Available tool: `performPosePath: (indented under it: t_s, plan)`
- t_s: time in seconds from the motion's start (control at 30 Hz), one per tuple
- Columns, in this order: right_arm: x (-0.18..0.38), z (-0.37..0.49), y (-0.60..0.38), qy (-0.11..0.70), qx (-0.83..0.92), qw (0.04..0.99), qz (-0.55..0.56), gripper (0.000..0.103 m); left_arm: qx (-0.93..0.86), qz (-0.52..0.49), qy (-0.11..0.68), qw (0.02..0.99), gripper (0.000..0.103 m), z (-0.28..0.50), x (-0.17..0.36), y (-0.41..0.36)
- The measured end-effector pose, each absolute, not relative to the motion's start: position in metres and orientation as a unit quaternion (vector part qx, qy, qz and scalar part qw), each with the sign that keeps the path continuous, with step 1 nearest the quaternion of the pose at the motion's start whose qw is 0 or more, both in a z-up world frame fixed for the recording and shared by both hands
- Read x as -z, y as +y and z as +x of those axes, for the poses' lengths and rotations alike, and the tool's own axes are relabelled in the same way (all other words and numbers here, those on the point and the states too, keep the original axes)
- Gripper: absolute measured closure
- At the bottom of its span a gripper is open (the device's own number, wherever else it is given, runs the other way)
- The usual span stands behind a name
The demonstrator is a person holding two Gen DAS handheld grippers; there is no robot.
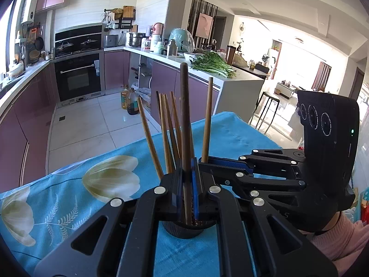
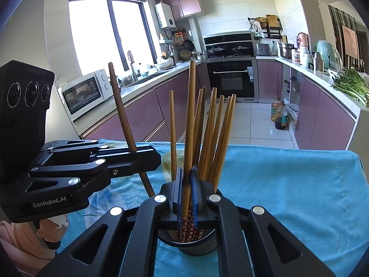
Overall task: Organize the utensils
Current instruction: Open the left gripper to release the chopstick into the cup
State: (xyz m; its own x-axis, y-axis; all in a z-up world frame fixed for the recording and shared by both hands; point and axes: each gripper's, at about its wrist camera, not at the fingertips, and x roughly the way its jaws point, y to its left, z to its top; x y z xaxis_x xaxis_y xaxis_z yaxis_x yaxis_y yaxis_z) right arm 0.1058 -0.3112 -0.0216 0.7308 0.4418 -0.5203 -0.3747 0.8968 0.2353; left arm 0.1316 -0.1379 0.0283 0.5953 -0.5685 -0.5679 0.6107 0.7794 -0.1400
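A blue floral cloth is covering the table across the lower frame. An oven is sitting mid-left, greens are lying on the counter at centre, and oil bottles are standing on the floor. A microwave is sitting at left.

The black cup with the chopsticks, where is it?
The black cup stands on the blue tablecloth, just under both grippers, in the bottom middle of each view.

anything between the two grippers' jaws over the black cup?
Yes. Left gripper is shut on a dark brown chopstick, clear in the left wrist view; right gripper is shut on a light wooden chopstick, both over the black ribbed cup.
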Motion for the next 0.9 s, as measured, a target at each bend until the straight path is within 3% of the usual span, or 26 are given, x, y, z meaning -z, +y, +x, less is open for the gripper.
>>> performPosePath:
  t_s: [0.67,0.83,0.9]
  plan:
    - [0.034,0.112,-0.319,0.311,-0.217,0.922,0.082,0.096,0.31,0.035,0.342,0.886,0.094,0.156,-0.01,-0.144]
    - [0.032,0.103,-0.319,0.305,-0.216,0.924,0.08,0.08,0.297,0.022,0.324,0.898,0.079,0.139,-0.009,-0.127]
    - [0.03,0.097,-0.317,0.298,-0.212,0.928,0.073,0.069,0.28,0.021,0.306,0.91,0.065,0.128,-0.012,-0.117]
